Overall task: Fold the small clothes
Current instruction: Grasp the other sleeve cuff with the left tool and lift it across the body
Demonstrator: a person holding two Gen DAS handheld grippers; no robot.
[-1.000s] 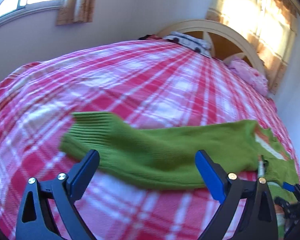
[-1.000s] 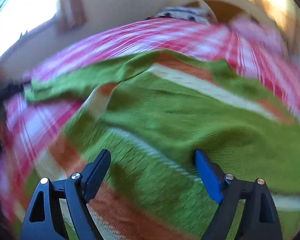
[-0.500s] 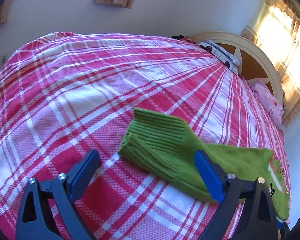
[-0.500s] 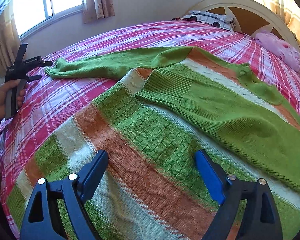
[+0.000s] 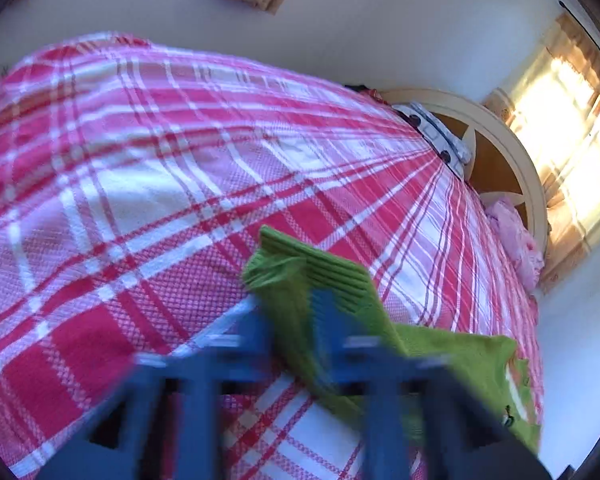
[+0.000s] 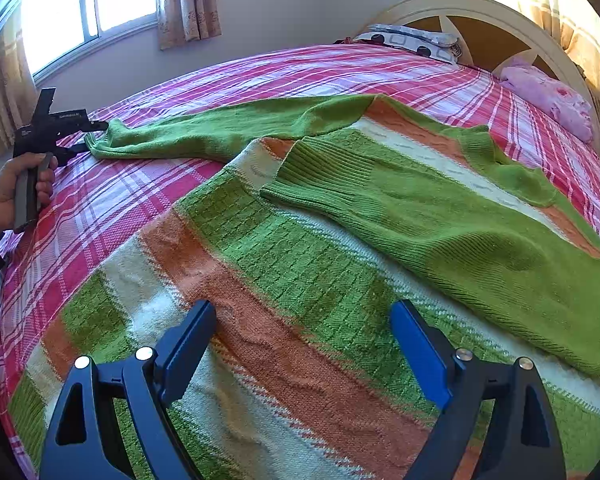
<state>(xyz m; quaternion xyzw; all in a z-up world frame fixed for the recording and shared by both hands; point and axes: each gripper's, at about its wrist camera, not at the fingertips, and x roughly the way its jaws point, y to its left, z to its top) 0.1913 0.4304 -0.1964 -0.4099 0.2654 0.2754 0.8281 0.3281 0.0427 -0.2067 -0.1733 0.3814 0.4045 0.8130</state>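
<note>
A green, orange and cream striped knit sweater (image 6: 300, 280) lies flat on the bed. One green sleeve (image 6: 440, 216) is folded across its body. The other sleeve (image 6: 220, 128) stretches out to the left. My left gripper (image 5: 296, 312) is shut on that sleeve's ribbed cuff (image 5: 312, 268); it also shows in the right wrist view (image 6: 96, 136), held in a hand at the cuff. My right gripper (image 6: 304, 344) is open and empty, just above the sweater's lower body.
The bed has a pink, red and white plaid cover (image 5: 140, 184). A cream headboard (image 6: 500, 12), a patterned pillow (image 6: 412, 40) and a pink cloth (image 6: 548, 100) are at the far end. Windows with curtains (image 6: 188, 0) line the walls.
My left gripper has moved to the outstretched sleeve's cuff and closed on it. My right gripper has pulled back a little over the sweater and stays open.
</note>
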